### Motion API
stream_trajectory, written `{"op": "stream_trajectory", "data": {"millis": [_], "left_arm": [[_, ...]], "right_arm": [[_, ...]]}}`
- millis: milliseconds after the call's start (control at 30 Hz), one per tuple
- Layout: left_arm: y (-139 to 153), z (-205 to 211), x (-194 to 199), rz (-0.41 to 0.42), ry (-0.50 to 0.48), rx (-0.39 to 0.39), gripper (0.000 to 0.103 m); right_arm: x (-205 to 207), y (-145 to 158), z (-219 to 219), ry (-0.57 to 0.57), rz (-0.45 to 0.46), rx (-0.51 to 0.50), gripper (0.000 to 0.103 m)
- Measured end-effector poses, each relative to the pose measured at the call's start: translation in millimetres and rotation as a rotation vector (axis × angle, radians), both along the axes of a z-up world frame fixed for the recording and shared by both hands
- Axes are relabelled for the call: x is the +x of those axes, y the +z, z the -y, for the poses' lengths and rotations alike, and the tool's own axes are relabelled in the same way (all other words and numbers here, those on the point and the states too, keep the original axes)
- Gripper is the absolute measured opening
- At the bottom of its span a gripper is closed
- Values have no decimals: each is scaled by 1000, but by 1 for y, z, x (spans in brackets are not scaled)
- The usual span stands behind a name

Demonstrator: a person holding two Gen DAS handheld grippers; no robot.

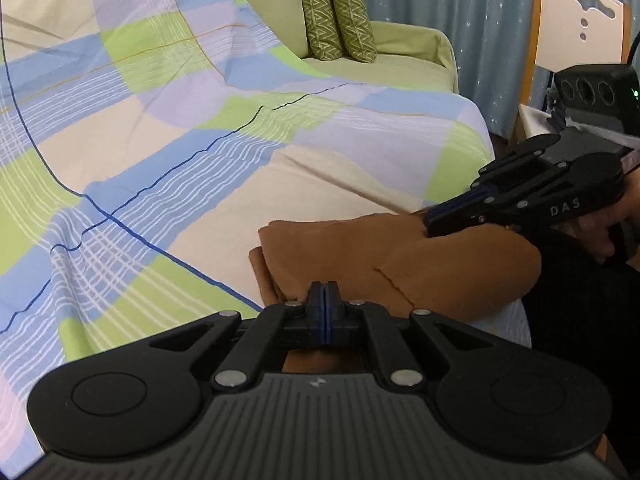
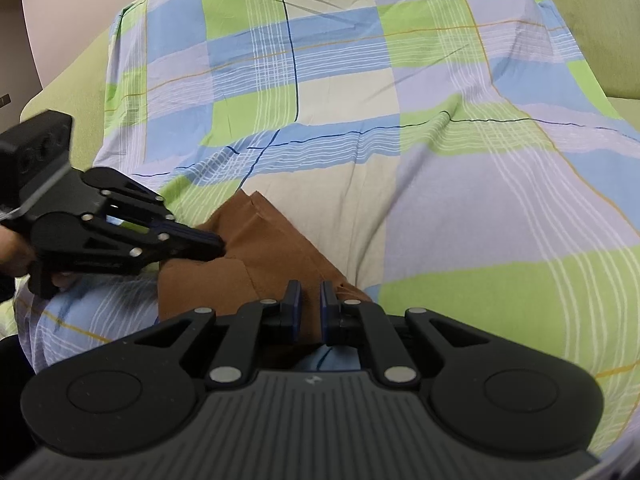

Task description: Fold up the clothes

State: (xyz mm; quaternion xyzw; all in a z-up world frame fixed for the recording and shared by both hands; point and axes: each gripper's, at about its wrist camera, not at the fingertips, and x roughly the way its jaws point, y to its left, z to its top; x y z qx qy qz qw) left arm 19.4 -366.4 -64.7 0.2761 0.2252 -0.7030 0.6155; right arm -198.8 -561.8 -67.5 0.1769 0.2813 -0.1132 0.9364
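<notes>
Lying folded into a thick brown garment point(image 1: 400, 256) on the checked sheet point(image 1: 180, 152), near its front edge.

- Left gripper point(image 1: 325, 292): fingers pressed together on the garment's near fold.
- Right gripper point(image 2: 310, 300): fingers slightly apart astride the garment's edge, holding nothing firmly.
- Step: apparently mid-fold or finishing; undecidable.
- Hidden: garment type, layers underneath.

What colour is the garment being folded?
Plain rust-brown garment, clearest in the right wrist view.
</notes>
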Motion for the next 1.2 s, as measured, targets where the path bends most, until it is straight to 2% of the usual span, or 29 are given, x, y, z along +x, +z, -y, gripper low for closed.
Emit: {"op": "stream_trajectory", "data": {"millis": [100, 133, 233, 333, 367, 433, 567, 767, 900, 1067, 1200], "left_arm": [[2, 0, -8, 51, -11, 12, 4], [2, -1, -9, 57, -11, 13, 4], [1, -2, -13, 69, -9, 12, 4], [2, -4, -12, 68, -2, 16, 4], [1, -5, -12, 67, 0, 17, 4], [0, -5, -10, 51, 8, 21, 4], [-1, -5, -7, 27, 16, 21, 4], [1, -3, -8, 28, 24, 27, 4], [7, -8, -14, 42, 41, 18, 4], [15, -19, -37, 44, 25, -12, 5], [21, -28, -55, 46, 12, -37, 8]], "right_arm": [[-8, 16, -5, -4, 43, -12, 7], [-12, 23, -8, -6, 65, -20, 12], [-19, 45, -29, 69, 118, -62, 12], [-11, 52, -56, 180, 91, -143, 11], [-3, 47, -69, 226, 37, -207, 11], [5, 30, -77, 255, -71, -259, 11], [-6, 16, -74, 240, -109, -183, 11], [-14, 10, -73, 218, -99, -127, 11], [-20, 20, -71, 199, -67, -89, 11], [-49, 36, -55, 62, 36, 14, 14], [-57, 37, -51, 15, 60, -24, 16]]}}
